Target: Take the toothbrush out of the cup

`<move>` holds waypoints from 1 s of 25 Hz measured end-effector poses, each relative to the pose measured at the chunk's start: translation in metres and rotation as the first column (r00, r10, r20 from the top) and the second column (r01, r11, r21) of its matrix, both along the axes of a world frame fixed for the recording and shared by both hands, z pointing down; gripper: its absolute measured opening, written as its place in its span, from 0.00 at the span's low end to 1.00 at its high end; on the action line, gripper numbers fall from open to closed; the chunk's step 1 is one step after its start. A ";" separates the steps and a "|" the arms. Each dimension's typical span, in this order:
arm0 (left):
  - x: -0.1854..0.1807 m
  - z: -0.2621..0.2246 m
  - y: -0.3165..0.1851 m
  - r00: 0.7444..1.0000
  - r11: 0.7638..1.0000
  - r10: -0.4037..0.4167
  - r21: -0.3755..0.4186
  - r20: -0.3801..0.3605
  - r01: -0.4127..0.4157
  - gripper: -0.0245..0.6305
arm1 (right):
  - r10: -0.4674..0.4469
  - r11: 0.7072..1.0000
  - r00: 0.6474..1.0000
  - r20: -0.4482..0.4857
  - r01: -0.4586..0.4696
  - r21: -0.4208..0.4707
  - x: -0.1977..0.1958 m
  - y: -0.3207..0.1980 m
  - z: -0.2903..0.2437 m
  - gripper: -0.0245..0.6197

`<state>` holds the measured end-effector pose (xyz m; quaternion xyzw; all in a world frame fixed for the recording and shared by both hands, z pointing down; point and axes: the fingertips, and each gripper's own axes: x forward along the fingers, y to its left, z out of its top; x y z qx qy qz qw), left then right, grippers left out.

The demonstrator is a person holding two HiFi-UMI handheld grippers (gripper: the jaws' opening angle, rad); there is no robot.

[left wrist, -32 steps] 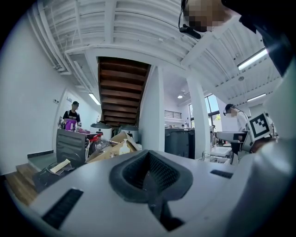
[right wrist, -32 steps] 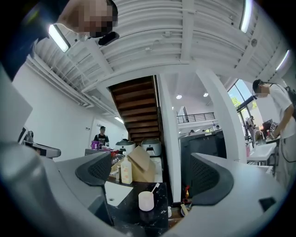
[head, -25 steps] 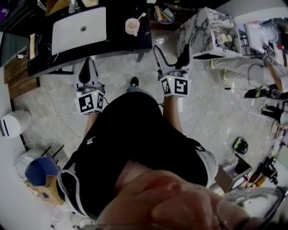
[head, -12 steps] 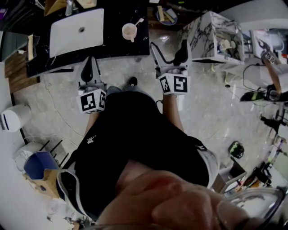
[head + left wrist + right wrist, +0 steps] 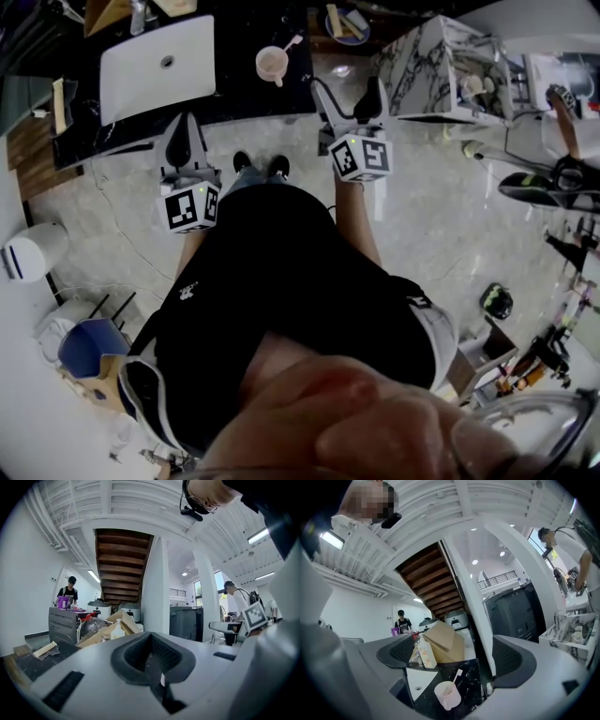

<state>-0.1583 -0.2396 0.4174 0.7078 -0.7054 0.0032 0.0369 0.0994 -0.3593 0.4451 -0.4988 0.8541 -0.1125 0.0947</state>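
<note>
Toothbrush point(image 5: 457, 675) stands in the cup point(image 5: 447, 695), untouched: you're at the approach. Your right gripper point(image 5: 346, 98) gapes wide, empty; your left gripper point(image 5: 180, 141) is pressed together, empty. Next, reach and pinch its handle

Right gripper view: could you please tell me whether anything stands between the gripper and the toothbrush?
Nothing visible does: the right gripper is open, and the toothbrush stands in the cup on the counter ahead.

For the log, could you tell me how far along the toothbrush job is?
Nothing is done yet: the toothbrush stands in the pink cup. The right hand-held gripper is open, facing the cup but short of it; the left hand-held gripper is shut, empty. Reach, grasp, lift remain.
</note>
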 end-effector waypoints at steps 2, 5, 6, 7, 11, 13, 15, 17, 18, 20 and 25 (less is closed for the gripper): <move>-0.006 0.003 -0.001 1.000 1.000 -0.008 -0.009 0.000 0.008 0.04 | -0.009 0.999 1.000 0.002 0.009 -0.034 -0.007 -0.006 0.017 0.83; -0.014 0.009 -0.001 1.000 0.999 -0.025 -0.021 0.000 0.025 0.04 | -0.023 0.996 1.000 0.004 0.023 -0.085 -0.017 -0.018 0.042 0.83; -0.017 0.010 -0.002 0.999 0.999 -0.032 -0.026 -0.001 0.032 0.04 | -0.027 0.994 1.000 0.006 0.027 -0.104 -0.020 -0.023 0.050 0.83; -0.020 0.013 -0.002 0.999 0.999 -0.038 -0.031 -0.001 0.038 0.04 | -0.029 0.992 1.000 0.001 0.029 -0.119 -0.024 -0.027 0.058 0.83; -0.028 0.021 -0.005 0.999 0.998 -0.050 -0.047 -0.004 0.050 0.04 | -0.038 0.983 0.999 -0.021 0.033 -0.178 -0.036 -0.047 0.093 0.83; -0.034 0.022 -0.005 0.998 0.997 -0.057 -0.047 0.000 0.057 0.04 | -0.049 0.977 0.999 -0.018 0.044 -0.211 -0.046 -0.057 0.110 0.83; -0.038 0.023 -0.005 0.998 0.996 -0.066 -0.053 0.001 0.066 0.04 | -0.057 0.967 0.998 -0.010 0.053 -0.248 -0.054 -0.067 0.127 0.83; -0.042 0.024 -0.006 0.997 0.996 -0.074 -0.056 0.002 0.073 0.04 | -0.058 0.956 0.998 0.003 0.057 -0.286 -0.061 -0.078 0.146 0.83; -0.045 0.025 -0.006 0.997 0.995 -0.077 -0.057 0.002 0.077 0.04 | -0.060 0.950 0.998 0.010 0.060 -0.306 -0.064 -0.082 0.155 0.83; -0.049 0.026 -0.005 0.996 0.994 -0.090 -0.068 -0.003 0.089 0.04 | -0.069 0.937 0.997 0.016 0.071 -0.343 -0.071 -0.089 0.171 0.83; -0.056 0.030 -0.005 0.994 0.990 -0.112 -0.084 -0.008 0.111 0.04 | -0.099 0.904 0.995 0.030 0.102 -0.414 -0.086 -0.101 0.198 0.83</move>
